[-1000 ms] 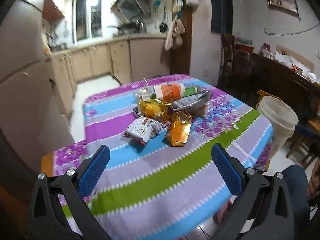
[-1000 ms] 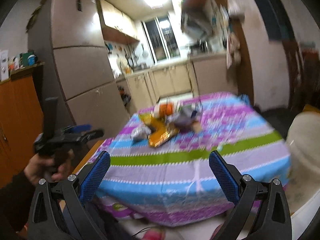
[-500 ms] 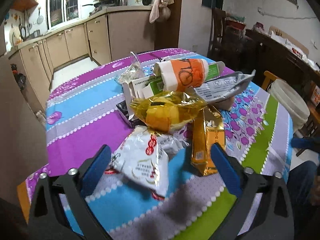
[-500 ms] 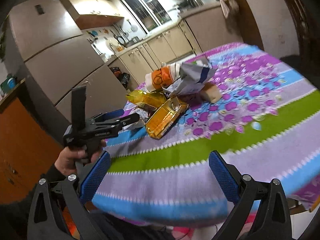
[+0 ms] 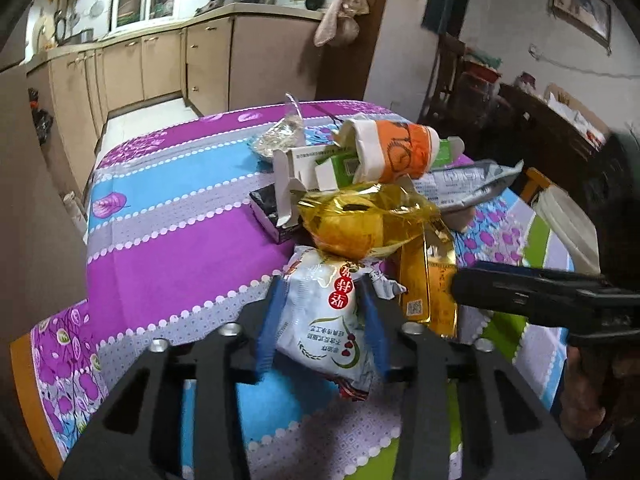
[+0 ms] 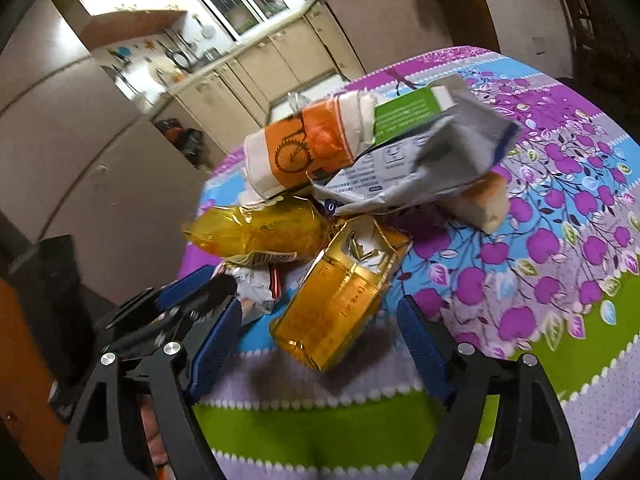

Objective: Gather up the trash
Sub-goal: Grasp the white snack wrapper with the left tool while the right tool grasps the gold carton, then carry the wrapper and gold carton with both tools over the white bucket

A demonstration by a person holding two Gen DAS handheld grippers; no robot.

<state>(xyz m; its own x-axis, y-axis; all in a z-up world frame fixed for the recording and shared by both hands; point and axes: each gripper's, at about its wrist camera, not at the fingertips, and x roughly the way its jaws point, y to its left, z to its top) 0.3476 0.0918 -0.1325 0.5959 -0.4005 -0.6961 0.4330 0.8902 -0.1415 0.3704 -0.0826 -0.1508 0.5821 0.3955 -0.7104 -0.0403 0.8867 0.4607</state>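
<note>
A heap of trash lies on the striped tablecloth [image 5: 168,208]. Nearest me is a white snack bag [image 5: 320,320]. My left gripper [image 5: 320,292] is closing on it, and its blue pads touch both sides of the bag. The gold box [image 6: 340,296] lies between the fingers of my right gripper [image 6: 320,344]. Those jaws are closing too, but a gap still shows on each side. Behind lie a yellow wrapper [image 6: 260,232], an orange paper cup [image 6: 304,148] and a silver pouch [image 6: 420,168]. The left gripper [image 6: 192,292] shows at the left of the right wrist view.
A green carton [image 5: 336,168], a small dark box [image 5: 268,208] and a clear wrapper [image 5: 280,140] lie at the back of the heap. A piece of bread [image 6: 480,204] sits under the pouch. A white bucket [image 5: 560,224] stands beside the table's right edge.
Both grippers came down and in toward the heap. The left jaws narrowed from wide open onto the white snack bag. The right gripper swung up to the gold box and narrowed a little.
</note>
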